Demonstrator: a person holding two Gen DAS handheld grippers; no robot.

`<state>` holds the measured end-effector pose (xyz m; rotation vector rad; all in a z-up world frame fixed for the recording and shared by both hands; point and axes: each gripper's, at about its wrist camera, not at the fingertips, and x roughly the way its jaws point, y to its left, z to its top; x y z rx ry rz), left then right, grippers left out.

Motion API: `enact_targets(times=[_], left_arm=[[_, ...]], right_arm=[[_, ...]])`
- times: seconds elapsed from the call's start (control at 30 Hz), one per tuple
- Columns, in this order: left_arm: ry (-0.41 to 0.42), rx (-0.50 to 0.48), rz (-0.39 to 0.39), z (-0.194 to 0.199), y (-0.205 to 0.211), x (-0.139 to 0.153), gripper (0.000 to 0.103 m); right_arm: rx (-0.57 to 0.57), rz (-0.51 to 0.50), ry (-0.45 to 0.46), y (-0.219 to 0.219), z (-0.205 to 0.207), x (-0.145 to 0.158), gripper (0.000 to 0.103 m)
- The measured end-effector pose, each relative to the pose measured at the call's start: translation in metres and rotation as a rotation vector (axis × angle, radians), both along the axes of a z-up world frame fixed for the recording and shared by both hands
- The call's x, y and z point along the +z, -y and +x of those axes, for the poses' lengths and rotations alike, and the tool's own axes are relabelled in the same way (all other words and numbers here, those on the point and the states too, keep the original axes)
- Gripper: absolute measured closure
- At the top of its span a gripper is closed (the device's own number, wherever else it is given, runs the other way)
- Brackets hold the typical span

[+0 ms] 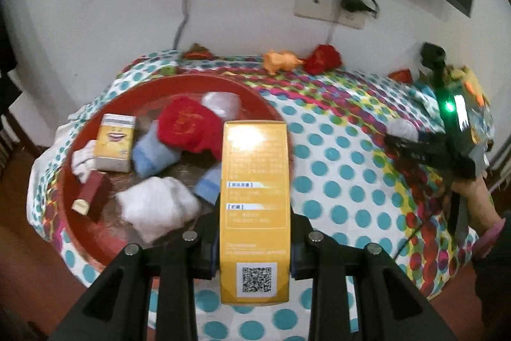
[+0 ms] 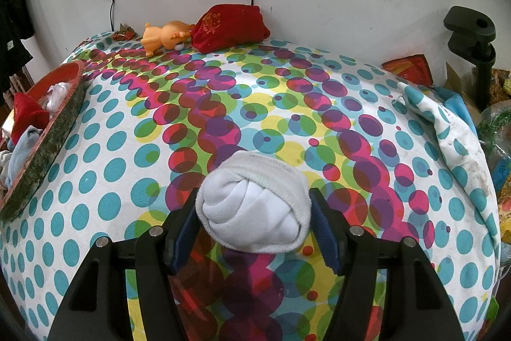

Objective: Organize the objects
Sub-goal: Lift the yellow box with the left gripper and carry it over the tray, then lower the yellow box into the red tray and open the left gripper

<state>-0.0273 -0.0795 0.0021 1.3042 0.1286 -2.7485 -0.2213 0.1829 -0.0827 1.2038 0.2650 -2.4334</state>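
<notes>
My left gripper is clamped on a yellow box; the box stands between the two fingers, pinched near its lower end by the QR label, and its upper end reaches out over the near rim of the red tray. Inside the tray I see a small box with a smiling face, a red cloth, blue socks, a white bundle and a dark red box. My right gripper grips a rolled white sock, squeezed between the blue pads on both sides, over the dotted cloth of the table. From the right wrist view the tray sits at the far left edge, well apart from the sock. At the back of the table, against the wall, an orange toy lies touching a red pouch. In the left wrist view the right gripper shows at the far right with the sock in its fingers, away from the tray.
</notes>
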Motion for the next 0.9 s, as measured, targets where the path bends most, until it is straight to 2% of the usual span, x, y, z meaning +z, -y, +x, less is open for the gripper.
enact_targets(times=[0.23,0.33,0.4,0.5,0.9], left_arm=[[0.02,0.059,-0.073,-0.011,0.05,0.008,0.073],[0.039,0.087,-0.132,-0.02,0.07,0.006,0.073],[0.054,0.092,-0.141,-0.028,0.085,0.003,0.073],[0.099,0.102,-0.113,-0.041,0.105,-0.005,0.073],[0.133,0.119,-0.115,-0.1,0.143,-0.024,0.073]], right_arm=[[0.0,0.001,0.0,0.004,0.001,0.0,0.04],[0.0,0.001,0.0,0.005,0.001,0.0,0.04],[0.001,0.001,0.0,0.004,0.0,0.0,0.04],[0.001,0.001,0.0,0.004,0.0,0.0,0.04],[0.001,0.002,-0.001,0.003,0.0,0.0,0.04]])
